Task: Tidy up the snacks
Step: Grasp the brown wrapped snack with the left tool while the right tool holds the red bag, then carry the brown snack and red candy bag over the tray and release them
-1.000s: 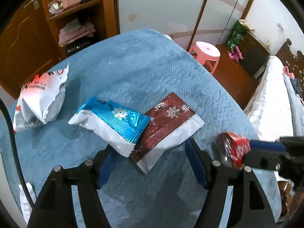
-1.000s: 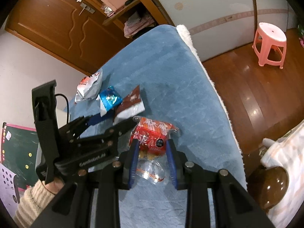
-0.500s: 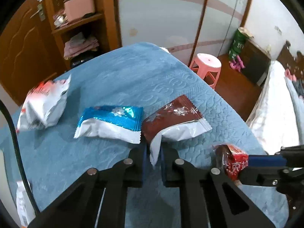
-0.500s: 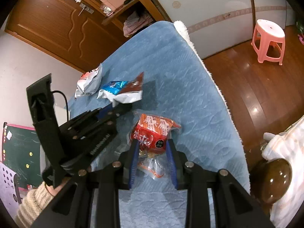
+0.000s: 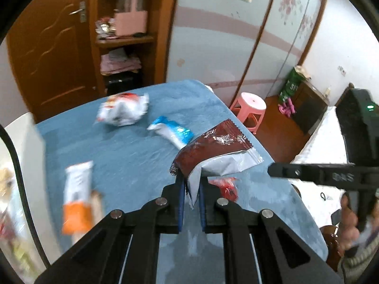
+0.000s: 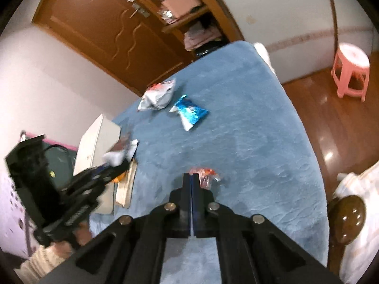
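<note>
One brown packet (image 5: 214, 152) clamped in left hand-held gripper (image 5: 191, 190), long axis up-right

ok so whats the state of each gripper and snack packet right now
left gripper: jaws shut on the brown packet
brown packet: pinched by one end, lifted off the bed
right gripper: jaws shut, empty
red packet: lying loose on the bed
blue packet: lying flat on the bed
white packet: crumpled, on the bed
</note>
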Available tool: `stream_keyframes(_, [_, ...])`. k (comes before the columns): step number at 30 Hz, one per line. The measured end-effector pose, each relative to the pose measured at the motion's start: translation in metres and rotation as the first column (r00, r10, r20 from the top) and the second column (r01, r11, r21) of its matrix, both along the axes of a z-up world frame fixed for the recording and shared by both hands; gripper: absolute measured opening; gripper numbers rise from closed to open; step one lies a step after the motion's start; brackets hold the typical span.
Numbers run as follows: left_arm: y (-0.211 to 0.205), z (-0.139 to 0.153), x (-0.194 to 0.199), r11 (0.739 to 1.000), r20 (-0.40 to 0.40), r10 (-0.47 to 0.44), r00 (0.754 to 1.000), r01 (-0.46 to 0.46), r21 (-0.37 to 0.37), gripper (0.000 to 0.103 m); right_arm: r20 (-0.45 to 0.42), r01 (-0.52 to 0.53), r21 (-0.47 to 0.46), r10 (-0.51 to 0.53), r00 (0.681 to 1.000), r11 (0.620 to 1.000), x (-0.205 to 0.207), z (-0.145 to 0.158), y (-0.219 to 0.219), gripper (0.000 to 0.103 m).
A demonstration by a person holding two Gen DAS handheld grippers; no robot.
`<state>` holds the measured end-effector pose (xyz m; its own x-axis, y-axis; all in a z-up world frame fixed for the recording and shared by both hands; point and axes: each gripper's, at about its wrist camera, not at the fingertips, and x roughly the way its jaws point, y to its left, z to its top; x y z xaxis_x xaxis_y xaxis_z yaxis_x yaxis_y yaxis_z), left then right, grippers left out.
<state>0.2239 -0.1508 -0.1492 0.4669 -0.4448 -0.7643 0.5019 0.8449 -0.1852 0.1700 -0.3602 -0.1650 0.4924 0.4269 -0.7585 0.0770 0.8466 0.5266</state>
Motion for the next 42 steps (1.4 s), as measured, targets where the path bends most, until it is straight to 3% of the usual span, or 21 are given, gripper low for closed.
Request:
stream_keyframes(4, [0.050,0.025,-0.031,0.998,0.012,0.061,0.998,-0.061,0.001,0.008,-0.028,-0.040,-0.064,0.039,0.999,0.997,-0.004,0.001,0.020,0.000])
stream_keyframes(7, [0.091,0.046,-0.053,0.993,0.020,0.116,0.993,-0.116,-0.026,0.008,-0.048,-0.037,-0.062,0.034,0.998,0.997,-0.008,-0.011,0.027,0.002])
stream_keyframes(8, [0.107,0.054,-0.060,0.990,0.026,0.139,0.990,-0.138,-0.033,0.008,-0.054,-0.025,-0.063,0.022,0.998,0.998,-0.008,-0.016,0.026,0.008])
stream_keyframes(12, [0.150,0.073,-0.083,0.979,0.051,0.201,0.978,-0.199,-0.043,0.008,-0.054,0.052,-0.093,-0.057,0.997,0.994,-0.008,-0.030,0.018,0.049])
stream_keyframes(18, [0.197,0.086,-0.104,0.957,0.067,0.288,0.955,-0.284,-0.059,0.008,-0.118,0.102,-0.052,-0.107,0.987,0.993,0.008,-0.054,0.019,0.050])
stream_keyframes(21, [0.215,0.091,-0.106,0.945,0.068,0.323,0.944,-0.318,-0.076,0.008,-0.156,0.080,-0.089,-0.094,0.983,0.993,0.021,-0.066,0.035,0.050])
stream_keyframes(25, [0.237,0.098,-0.109,0.931,0.082,0.362,0.929,-0.355,-0.085,0.008,-0.180,0.046,-0.217,-0.086,0.980,0.975,0.034,-0.073,0.063,0.052])
stream_keyframes(28, [0.250,0.103,-0.110,0.921,0.090,0.387,0.918,-0.380,-0.089,0.008,-0.189,0.002,-0.273,-0.056,0.980,0.962,0.039,-0.071,0.085,0.045])
stream_keyframes(31, [0.268,0.112,-0.111,0.909,0.104,0.415,0.904,-0.408,-0.089,0.008,-0.166,-0.053,-0.272,0.007,0.986,0.961,0.038,-0.055,0.110,0.044])
stream_keyframes(36, [0.303,0.128,-0.109,0.889,0.117,0.457,0.882,-0.450,-0.082,0.008,-0.033,-0.147,-0.316,0.144,0.989,0.937,0.030,0.016,0.169,0.044])
stream_keyframes(42, [0.340,0.158,-0.096,0.865,0.147,0.501,0.853,-0.498,-0.054,0.008,0.138,-0.227,-0.385,0.299,0.944,0.895,0.028,0.122,0.242,0.044])
